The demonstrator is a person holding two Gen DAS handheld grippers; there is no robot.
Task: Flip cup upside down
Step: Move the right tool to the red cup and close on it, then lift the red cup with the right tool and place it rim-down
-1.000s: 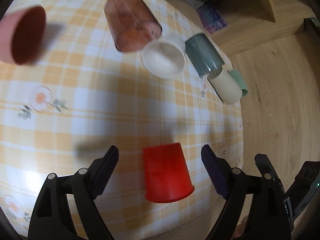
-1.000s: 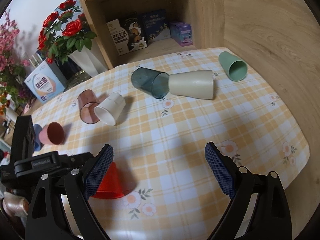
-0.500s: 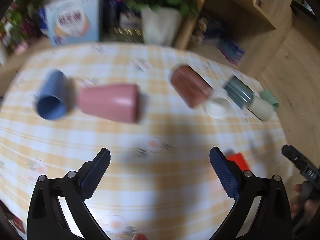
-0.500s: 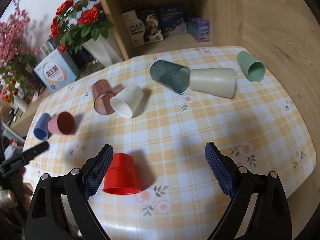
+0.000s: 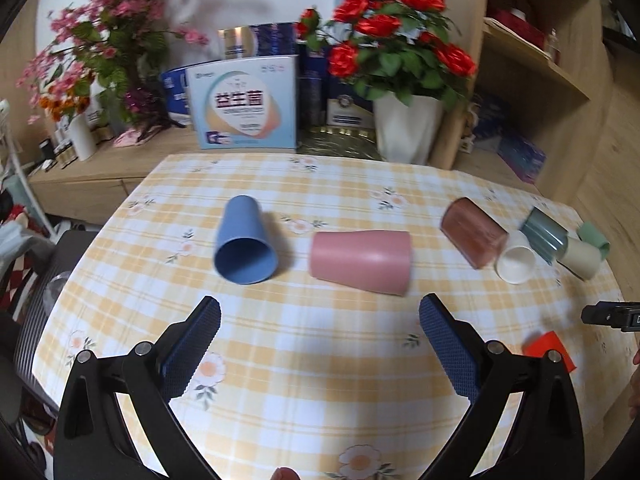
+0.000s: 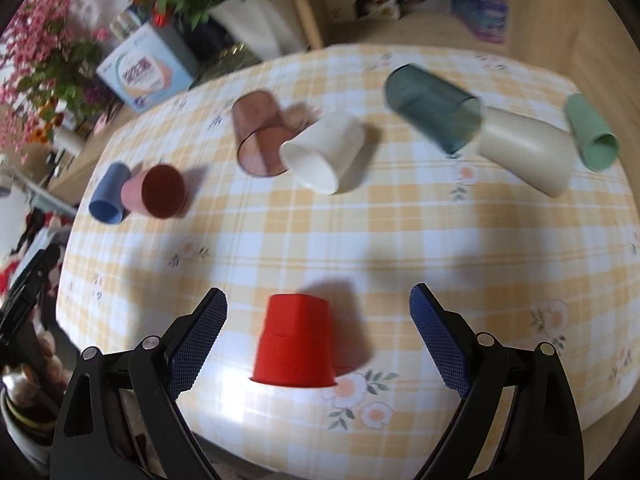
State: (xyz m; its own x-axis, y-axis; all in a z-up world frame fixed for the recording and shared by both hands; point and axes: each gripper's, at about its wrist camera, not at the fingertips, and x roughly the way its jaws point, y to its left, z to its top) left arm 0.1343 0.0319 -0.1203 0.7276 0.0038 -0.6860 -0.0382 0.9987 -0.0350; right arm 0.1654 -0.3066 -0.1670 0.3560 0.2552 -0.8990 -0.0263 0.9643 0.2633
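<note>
A red cup [image 6: 295, 344] stands upside down near the table's front edge, between my right gripper's open fingers; it shows at the right edge of the left wrist view [image 5: 550, 349]. My right gripper [image 6: 318, 334] is open and empty. My left gripper [image 5: 320, 344] is open and empty above the tablecloth, facing a pink cup [image 5: 362, 261] and a blue cup [image 5: 245, 246], both lying on their sides. Other cups lie on their sides: brown translucent [image 6: 260, 136], white [image 6: 325, 152], dark teal [image 6: 434, 108], cream [image 6: 524, 150], green [image 6: 592, 132].
The table has a yellow checked cloth [image 5: 320, 380]. Behind it stand a white vase of red roses [image 5: 404, 128], a light blue box [image 5: 246, 104], pink flowers [image 5: 100, 40] and a wooden shelf unit [image 5: 532, 68]. A dark chair [image 5: 36, 308] is at the left.
My left gripper has swung away from the red cup to face the pink and blue cups. My right gripper has moved in so the red cup sits between its fingers.
</note>
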